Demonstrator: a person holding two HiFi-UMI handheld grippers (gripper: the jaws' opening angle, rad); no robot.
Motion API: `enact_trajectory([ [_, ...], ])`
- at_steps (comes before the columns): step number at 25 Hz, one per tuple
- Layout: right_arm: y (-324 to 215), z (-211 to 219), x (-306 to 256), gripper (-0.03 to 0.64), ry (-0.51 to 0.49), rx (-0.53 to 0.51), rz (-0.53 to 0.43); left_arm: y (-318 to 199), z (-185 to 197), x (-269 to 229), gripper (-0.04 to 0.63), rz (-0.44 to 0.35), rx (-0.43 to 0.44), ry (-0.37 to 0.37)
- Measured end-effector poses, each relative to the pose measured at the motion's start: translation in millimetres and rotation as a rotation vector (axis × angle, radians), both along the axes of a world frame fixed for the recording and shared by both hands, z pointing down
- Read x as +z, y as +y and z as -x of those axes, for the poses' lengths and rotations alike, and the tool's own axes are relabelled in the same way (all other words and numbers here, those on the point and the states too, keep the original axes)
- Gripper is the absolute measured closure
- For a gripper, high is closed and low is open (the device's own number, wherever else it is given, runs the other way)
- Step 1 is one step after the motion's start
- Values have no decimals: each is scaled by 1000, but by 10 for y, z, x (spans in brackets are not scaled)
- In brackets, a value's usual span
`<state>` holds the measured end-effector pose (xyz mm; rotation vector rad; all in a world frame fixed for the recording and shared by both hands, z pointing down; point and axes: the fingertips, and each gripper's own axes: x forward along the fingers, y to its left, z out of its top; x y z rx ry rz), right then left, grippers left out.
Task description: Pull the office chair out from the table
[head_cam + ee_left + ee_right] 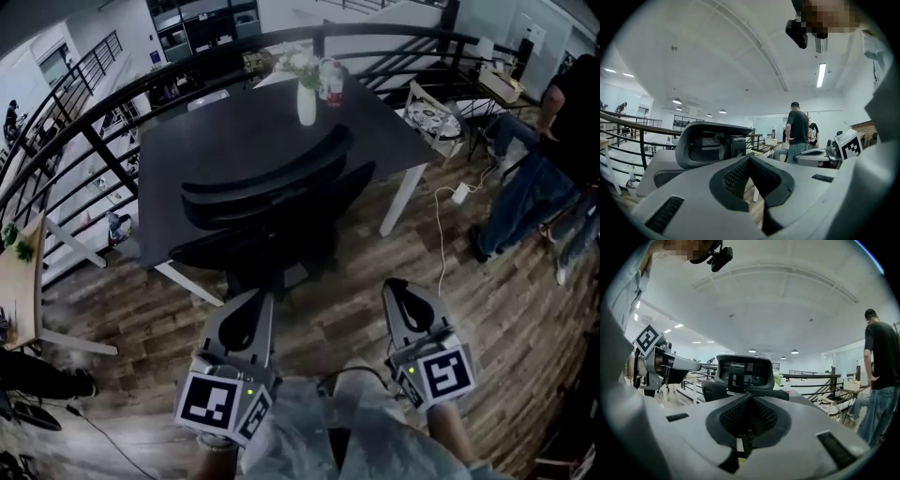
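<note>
The black office chair with a curved headrest is standing in the middle of the head view. It is pushed in against the near edge of the dark square surface, and its seat is sitting partly under it. On the far part of this surface, in the upper middle of the frame, a white ceramic vase with pale flowers is standing beside a clear bottle with a red label.

The grey plastic left gripper is hanging at the lower left of the frame, and the grey plastic right gripper at the lower right. Both are pointing toward the chair over the brown wooden plank floor.

In the left gripper view the jaws of the left gripper are pressing together on nothing, and the chair is showing behind them. In the right gripper view the right gripper is likewise closed and empty, with the chair straight ahead of it.

A person in a dark shirt and blue jeans is standing at the right edge. A black metal railing is curving along the upper left.
</note>
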<state>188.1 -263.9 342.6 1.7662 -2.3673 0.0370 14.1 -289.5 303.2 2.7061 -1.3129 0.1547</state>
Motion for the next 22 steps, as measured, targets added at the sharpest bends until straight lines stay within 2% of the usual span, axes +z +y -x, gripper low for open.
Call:
enact_trajectory([
  [8,-527,15,-118,614,54,-66,-41,-274,299,-27,583,-27,-115,-20],
  [13,-922,-61,-72,613,171,-124,-52,-492,419,49,583,-24,-192,-69],
  [16,-1150,-131,-50,612,226,-152,-58,-619,423,109,583,-34,-221,-132],
  [22,-1559,-208,17,612,332,-236,-44,-802,423,200,581,-90,-257,-322],
])
